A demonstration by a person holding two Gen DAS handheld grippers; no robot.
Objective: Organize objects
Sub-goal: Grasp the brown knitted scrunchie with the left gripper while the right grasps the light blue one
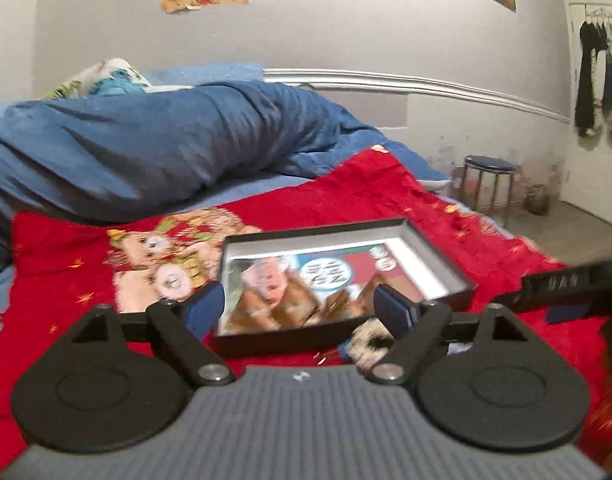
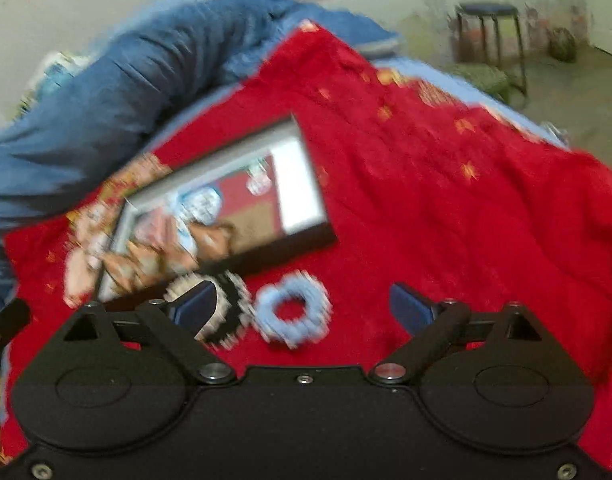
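Observation:
A shallow black tray with a printed picture on its floor lies on the red blanket. My left gripper is open over the tray's near edge, holding nothing. A black-and-white fuzzy hair tie lies just in front of the tray, by the right finger. In the right wrist view, the tray is at left. The black-and-white hair tie and a light blue hair tie lie on the blanket below it. My right gripper is open above the blue tie, empty.
A rumpled blue duvet fills the bed behind the blanket. A metal stool stands on the floor past the bed's right edge. Clothes hang on the far right wall. The right gripper's body shows at right.

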